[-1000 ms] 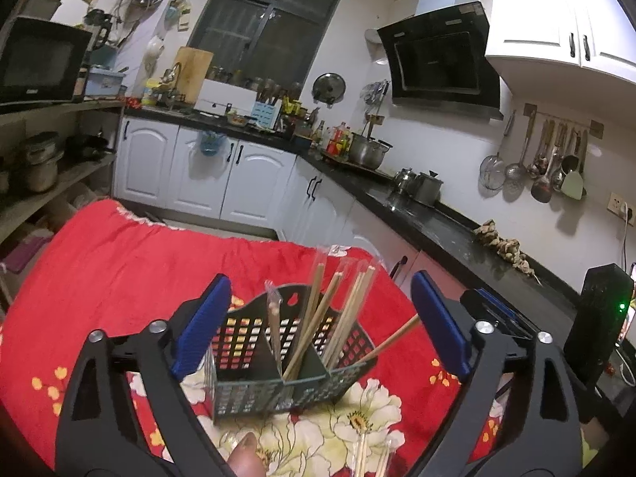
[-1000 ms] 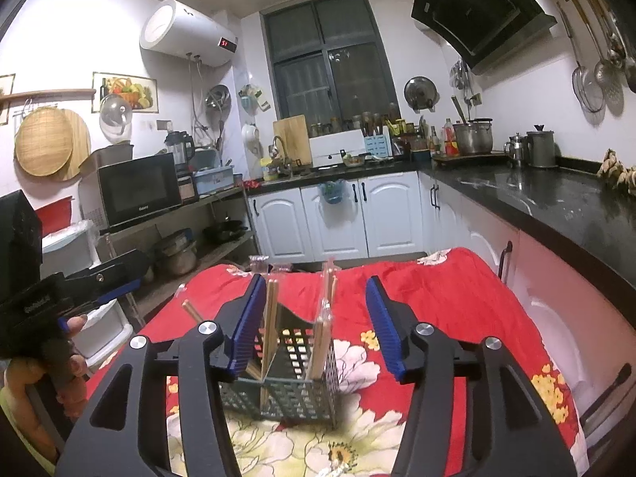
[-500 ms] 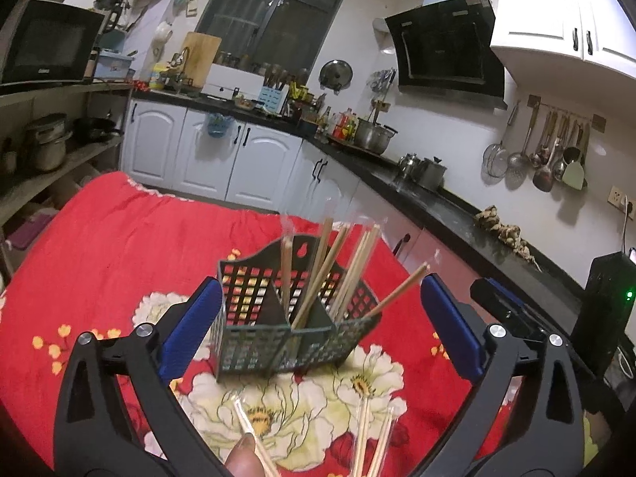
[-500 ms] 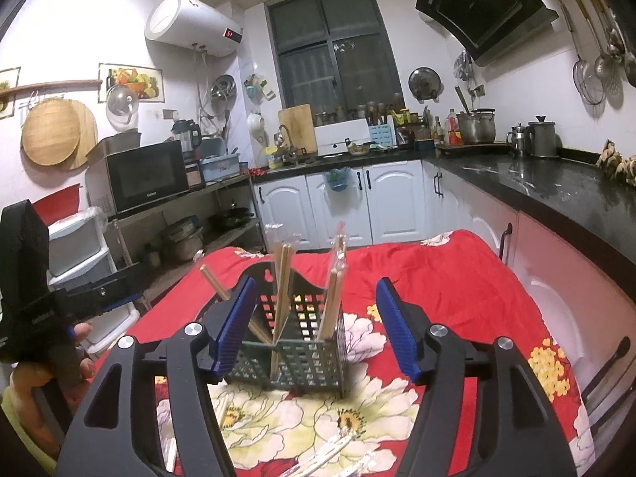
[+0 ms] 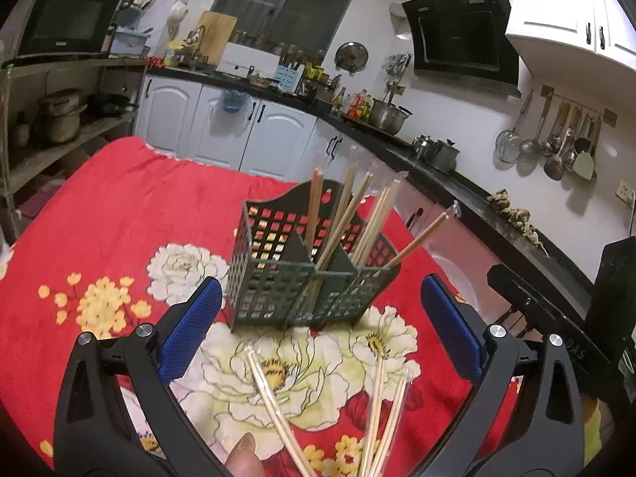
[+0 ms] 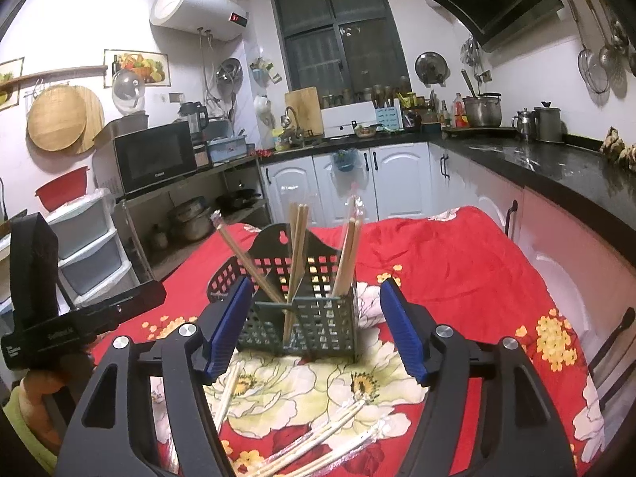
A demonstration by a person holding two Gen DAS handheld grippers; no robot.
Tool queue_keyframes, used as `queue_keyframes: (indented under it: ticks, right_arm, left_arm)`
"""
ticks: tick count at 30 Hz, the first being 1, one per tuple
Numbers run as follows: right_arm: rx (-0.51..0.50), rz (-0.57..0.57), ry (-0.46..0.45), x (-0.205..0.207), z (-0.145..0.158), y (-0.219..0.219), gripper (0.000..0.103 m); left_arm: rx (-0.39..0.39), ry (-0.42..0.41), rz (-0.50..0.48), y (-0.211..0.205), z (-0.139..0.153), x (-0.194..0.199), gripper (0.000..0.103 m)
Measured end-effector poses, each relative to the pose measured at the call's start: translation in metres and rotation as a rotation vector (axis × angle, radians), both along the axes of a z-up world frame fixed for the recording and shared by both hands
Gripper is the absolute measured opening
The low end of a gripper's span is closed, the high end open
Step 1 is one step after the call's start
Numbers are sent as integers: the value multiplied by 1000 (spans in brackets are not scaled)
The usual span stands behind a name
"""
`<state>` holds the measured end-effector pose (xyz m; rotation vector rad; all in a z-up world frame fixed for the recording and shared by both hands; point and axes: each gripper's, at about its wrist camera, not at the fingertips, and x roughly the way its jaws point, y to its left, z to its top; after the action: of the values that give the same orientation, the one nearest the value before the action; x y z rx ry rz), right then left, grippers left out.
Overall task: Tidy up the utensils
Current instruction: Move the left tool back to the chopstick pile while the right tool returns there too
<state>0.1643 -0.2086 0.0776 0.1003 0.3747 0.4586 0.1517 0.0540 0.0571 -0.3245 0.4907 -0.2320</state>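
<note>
A dark green slotted utensil basket [image 5: 302, 278] stands on the red flowered cloth [image 5: 119, 214], with several wrapped chopsticks [image 5: 349, 218] upright in its compartments. It also shows in the right wrist view [image 6: 302, 310]. My left gripper [image 5: 318, 334] is open and empty, just short of the basket. My right gripper [image 6: 314, 330] is open and empty, its blue pads either side of the basket's front. Loose wrapped chopsticks [image 5: 278, 405] lie on the cloth below the left gripper and others [image 6: 318, 441] below the right gripper.
The other hand-held gripper body [image 6: 75, 326] sits at the left of the right wrist view. A black countertop [image 5: 477, 202] with pots runs along the right. White cabinets [image 6: 381, 183] and a shelf with a microwave [image 6: 155, 159] stand behind the table.
Both grippers have pulled back and risen from the basket, which now sits farther ahead. Loose chopsticks on the cloth have come into view below both grippers.
</note>
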Motion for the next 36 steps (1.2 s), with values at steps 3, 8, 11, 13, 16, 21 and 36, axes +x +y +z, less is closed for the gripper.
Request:
queue_keyframes:
  ticks: [3,8,11,13,16,21,36]
  right_arm:
    - [-5,0,9,-3,-3,0,66]
    - [-19,-3,24,-8,-8,-1,66]
    - [-29,-3,27,-12,-11,-2,66]
    - [-37,-5,29,-14,-12,-3,66]
    - [-50,-14,35,-16,-15,-7,67]
    - [-55,-15,50,-18,-20,-11,68]
    - [-90,-33,151,-8,-48,-27,68]
  left_arm:
    - [4,10,3,2,-5,-3,92]
    - [7,33,6,5,-12,-8,92]
    - [23,39,10,5,-15,-12,92]
    - [44,43,17,4,-17,-14,92]
    - [54,53,20,5,-20,-17,92]
    - [65,78,25,5,-28,-21,92]
    - [79,204,23,12,-65,-28,92]
